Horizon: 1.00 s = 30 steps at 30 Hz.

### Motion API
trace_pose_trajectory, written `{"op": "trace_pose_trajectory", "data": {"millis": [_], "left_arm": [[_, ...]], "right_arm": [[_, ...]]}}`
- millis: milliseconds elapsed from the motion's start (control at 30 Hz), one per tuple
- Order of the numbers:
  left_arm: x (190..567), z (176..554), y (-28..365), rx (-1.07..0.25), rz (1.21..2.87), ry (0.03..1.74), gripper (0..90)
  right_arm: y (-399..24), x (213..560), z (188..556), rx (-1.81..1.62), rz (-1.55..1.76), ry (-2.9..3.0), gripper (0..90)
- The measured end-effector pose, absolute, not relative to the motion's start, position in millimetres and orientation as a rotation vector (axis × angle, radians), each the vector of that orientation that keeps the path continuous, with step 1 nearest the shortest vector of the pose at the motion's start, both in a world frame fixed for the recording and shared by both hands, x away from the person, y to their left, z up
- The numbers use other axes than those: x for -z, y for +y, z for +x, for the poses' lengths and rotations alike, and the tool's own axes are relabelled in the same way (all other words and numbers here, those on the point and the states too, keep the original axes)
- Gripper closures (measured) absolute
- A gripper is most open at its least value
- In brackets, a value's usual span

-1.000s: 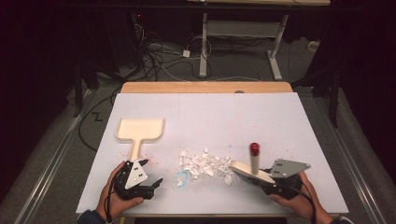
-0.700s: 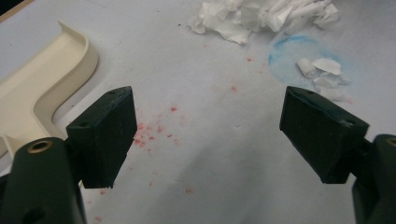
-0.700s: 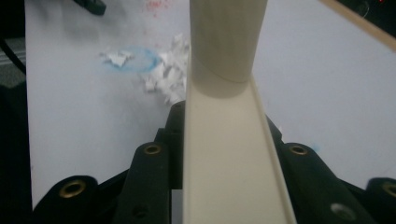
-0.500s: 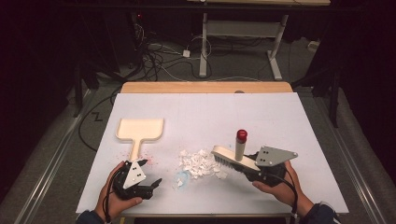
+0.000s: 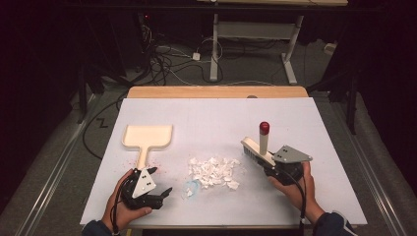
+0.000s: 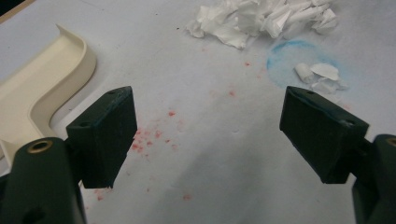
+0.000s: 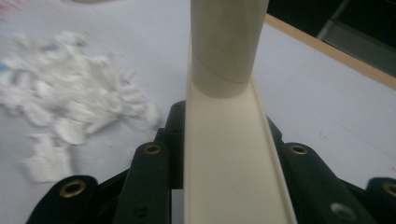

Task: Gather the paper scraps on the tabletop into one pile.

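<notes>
A cream brush (image 5: 256,149) with a red-tipped upright handle (image 5: 264,128) is clamped in my right gripper (image 5: 273,163), just right of a pile of white paper scraps (image 5: 214,170). In the right gripper view the brush back (image 7: 229,154) runs up between the jaws, with the scraps (image 7: 70,107) to its left. A cream dustpan (image 5: 147,136) lies flat at the left. My left gripper (image 5: 163,181) rests near the front edge below the pan's handle, open with nothing in it. Its view (image 6: 210,135) shows bare table between the jaws, the dustpan (image 6: 42,88) at left and the scraps (image 6: 261,18) above.
A white sheet (image 5: 211,118) covers the table, with the wooden edge (image 5: 216,92) showing at the back. Red specks (image 6: 154,135) and a blue smudge ring (image 6: 299,60) mark the sheet near the left gripper. Cables and desk legs lie on the floor beyond.
My right gripper has carried the brush away from the front edge toward the back, keeping to the right of the scraps. The left gripper has stayed put.
</notes>
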<state>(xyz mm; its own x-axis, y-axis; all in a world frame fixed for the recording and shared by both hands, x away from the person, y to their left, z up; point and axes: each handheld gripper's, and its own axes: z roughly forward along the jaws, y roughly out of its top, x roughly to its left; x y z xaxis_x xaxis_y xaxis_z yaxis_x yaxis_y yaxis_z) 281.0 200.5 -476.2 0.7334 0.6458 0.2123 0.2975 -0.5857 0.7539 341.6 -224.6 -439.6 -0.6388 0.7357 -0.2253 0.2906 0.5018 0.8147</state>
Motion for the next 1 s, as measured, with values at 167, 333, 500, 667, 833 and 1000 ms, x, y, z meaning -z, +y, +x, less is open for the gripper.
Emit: {"op": "trace_pose_trajectory", "data": {"millis": [167, 333, 500, 667, 833, 1000], "left_arm": [[477, 281, 201, -0.62, 2.21, 0.715, 18.1], [476, 281, 201, -0.621, 2.209, 0.711, 18.1], [477, 281, 203, -0.617, 2.203, 0.713, 18.1], [476, 281, 207, -0.622, 2.185, 0.729, 17.9], [470, 279, 212, -0.654, 2.146, 0.761, 17.7], [462, 277, 224, -0.735, 2.065, 0.809, 17.7]], "right_arm": [[-201, 452, 338, -1.002, 0.824, 2.193, 68.1], [-162, 456, 332, -1.078, 0.79, 2.237, 68.1], [-132, 454, 328, -1.142, 0.726, 2.259, 68.2], [-138, 440, 329, -1.19, 0.701, 2.187, 68.2], [-133, 415, 316, -1.369, 0.649, 2.183, 68.2], [-110, 418, 298, -1.468, 0.569, 2.299, 68.1]]}}
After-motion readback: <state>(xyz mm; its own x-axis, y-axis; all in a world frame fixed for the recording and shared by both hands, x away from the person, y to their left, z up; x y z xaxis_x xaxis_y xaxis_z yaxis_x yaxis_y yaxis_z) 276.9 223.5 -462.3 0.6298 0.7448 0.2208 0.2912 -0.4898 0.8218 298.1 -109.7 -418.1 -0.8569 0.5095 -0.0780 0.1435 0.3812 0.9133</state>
